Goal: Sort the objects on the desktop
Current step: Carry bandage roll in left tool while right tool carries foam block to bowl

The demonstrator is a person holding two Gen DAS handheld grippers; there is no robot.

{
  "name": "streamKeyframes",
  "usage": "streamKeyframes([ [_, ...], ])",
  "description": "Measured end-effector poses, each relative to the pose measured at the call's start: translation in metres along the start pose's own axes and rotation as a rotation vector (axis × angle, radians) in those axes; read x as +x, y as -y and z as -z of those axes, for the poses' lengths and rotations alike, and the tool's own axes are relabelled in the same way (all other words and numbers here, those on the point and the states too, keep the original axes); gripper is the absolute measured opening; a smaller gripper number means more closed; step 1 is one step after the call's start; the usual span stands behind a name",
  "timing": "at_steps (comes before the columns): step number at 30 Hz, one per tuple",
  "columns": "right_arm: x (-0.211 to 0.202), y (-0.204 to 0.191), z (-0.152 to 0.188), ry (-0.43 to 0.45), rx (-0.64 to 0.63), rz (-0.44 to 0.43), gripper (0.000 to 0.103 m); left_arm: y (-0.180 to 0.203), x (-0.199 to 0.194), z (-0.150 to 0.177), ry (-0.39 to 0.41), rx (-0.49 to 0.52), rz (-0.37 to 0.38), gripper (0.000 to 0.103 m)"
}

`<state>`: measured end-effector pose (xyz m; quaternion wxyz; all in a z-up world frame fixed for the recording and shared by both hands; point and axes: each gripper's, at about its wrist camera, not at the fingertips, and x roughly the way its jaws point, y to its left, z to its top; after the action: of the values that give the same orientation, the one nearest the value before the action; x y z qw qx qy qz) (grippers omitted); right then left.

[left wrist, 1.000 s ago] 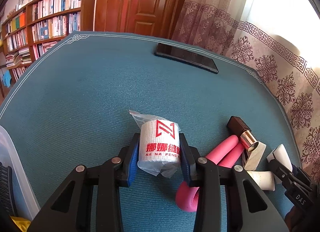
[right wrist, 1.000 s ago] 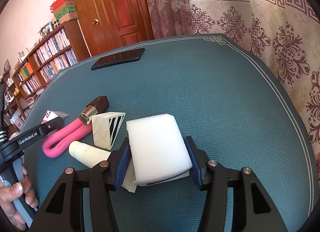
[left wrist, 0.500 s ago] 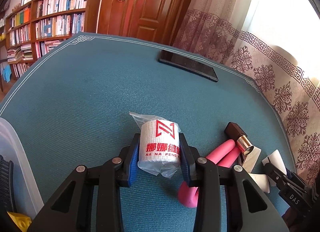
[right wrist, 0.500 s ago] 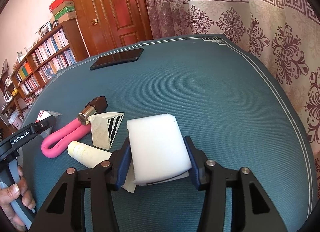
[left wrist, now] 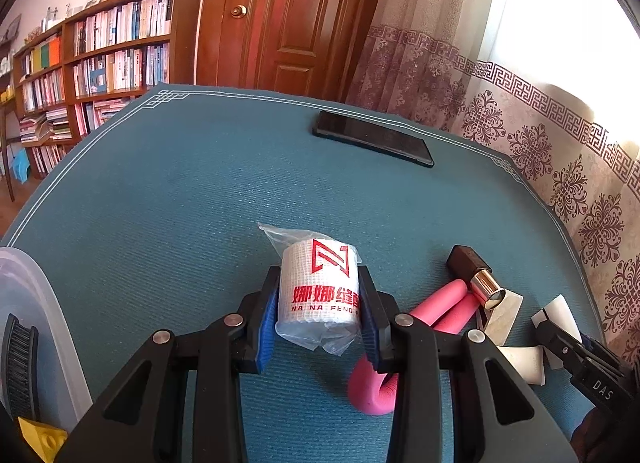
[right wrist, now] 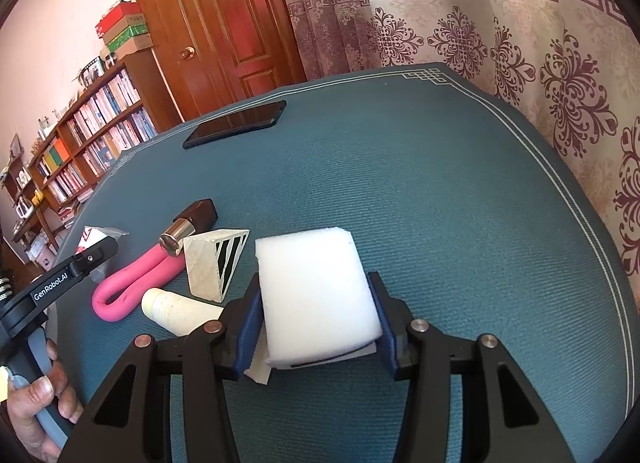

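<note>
My left gripper [left wrist: 319,303] is shut on a white bandage roll [left wrist: 318,289] in a clear wrapper with red print, held above the blue tabletop. My right gripper [right wrist: 316,307] is shut on a white sponge block [right wrist: 316,291], also held off the cloth. Beside them lie a pink foam loop [right wrist: 128,283], a brown and gold lipstick [right wrist: 192,223], a striped wedge block [right wrist: 216,263] and a cream tube [right wrist: 176,311]. The loop [left wrist: 436,315] and the lipstick [left wrist: 476,275] also show in the left wrist view.
A black phone [left wrist: 372,143] lies at the far edge of the table. A clear plastic bin [left wrist: 36,327] with a black comb and a yellow piece stands at the left. A bookshelf, a door and a curtain stand behind the table.
The left gripper has risen and tilted up with the roll, so the table looks lower. The right gripper has barely moved with the sponge block.
</note>
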<state>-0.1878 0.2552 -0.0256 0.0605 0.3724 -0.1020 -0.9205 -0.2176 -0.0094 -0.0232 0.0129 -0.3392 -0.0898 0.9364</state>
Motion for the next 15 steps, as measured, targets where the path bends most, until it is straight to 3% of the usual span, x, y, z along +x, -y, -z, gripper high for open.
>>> streamKeyframes([
  [5,-0.001,0.0,0.0,-0.002,0.015,0.003,0.053,0.007,-0.014,0.0,0.069,0.041,-0.041,0.038],
  [8,0.001,-0.004,-0.002,-0.008,-0.001,0.026,0.053,0.009,-0.027,0.003,0.067,0.05,-0.046,0.038],
  [15,-0.001,-0.016,-0.002,-0.02,-0.053,0.092,0.053,-0.021,-0.101,0.012,0.095,0.048,-0.058,0.038],
])
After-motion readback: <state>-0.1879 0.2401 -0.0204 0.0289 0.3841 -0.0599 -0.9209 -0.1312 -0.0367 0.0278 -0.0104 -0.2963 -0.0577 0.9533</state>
